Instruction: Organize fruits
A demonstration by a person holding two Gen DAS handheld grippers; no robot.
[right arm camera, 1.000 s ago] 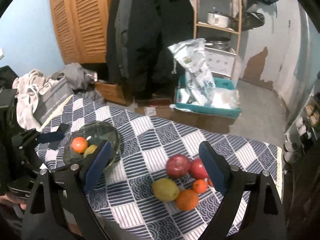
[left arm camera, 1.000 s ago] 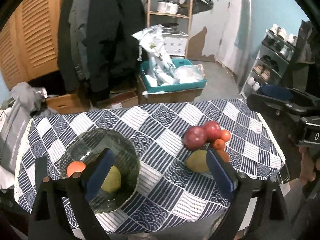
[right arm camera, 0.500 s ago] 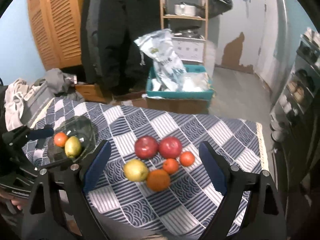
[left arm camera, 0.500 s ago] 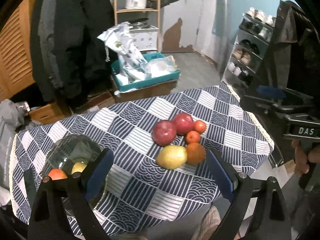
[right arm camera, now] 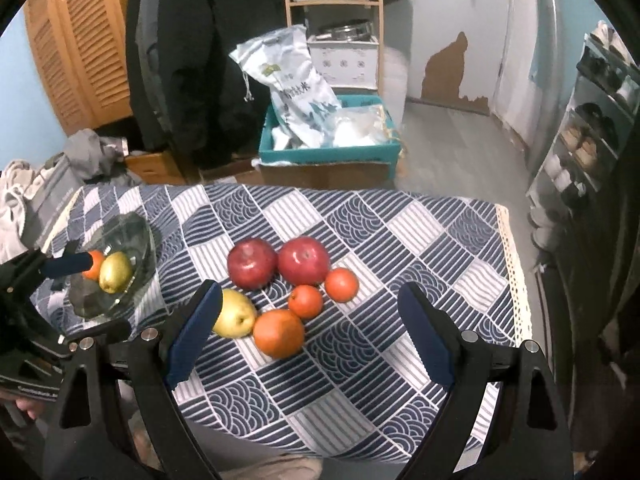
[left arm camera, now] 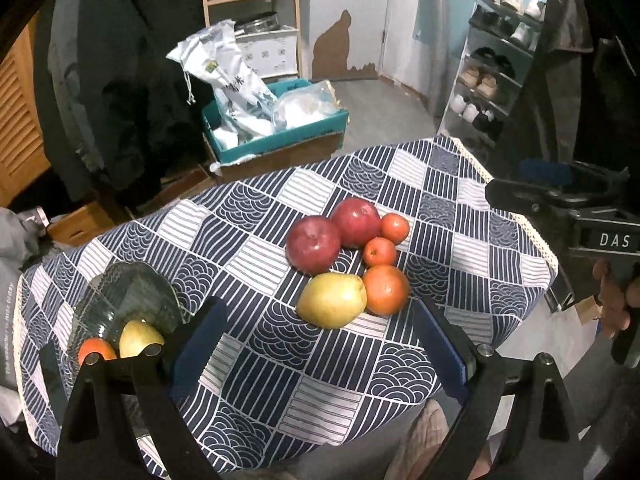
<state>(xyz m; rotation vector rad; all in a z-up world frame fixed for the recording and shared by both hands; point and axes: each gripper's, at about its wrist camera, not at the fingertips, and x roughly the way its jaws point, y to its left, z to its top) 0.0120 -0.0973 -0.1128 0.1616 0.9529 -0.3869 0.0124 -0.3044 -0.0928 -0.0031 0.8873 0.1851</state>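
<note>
A cluster of fruit lies on the patterned tablecloth (left arm camera: 256, 360): two red apples (left arm camera: 314, 243), a yellow pear (left arm camera: 332, 300), a large orange (left arm camera: 385, 289) and two small tangerines (left arm camera: 379, 251). A glass bowl (left arm camera: 120, 300) at the left holds a yellow pear (left arm camera: 138, 338) and an orange fruit (left arm camera: 96, 350). My left gripper (left arm camera: 320, 354) is open and empty, above the table's near edge in front of the cluster. My right gripper (right arm camera: 310, 334) is open and empty, near the large orange (right arm camera: 279, 332) and pear (right arm camera: 236, 314). The bowl also shows in the right wrist view (right arm camera: 116, 264).
Behind the table stand a teal box (right arm camera: 328, 152) with white bags, hanging dark coats (right arm camera: 200, 60), a wooden shelf (right arm camera: 332, 0) and a shoe rack (left arm camera: 492, 80) at the right. Clothes lie at the left (right arm camera: 36, 184).
Both grippers have swung to the right, from the bowl side toward the fruit cluster. The fruits and the bowl have not moved. Both jaws stayed open.
</note>
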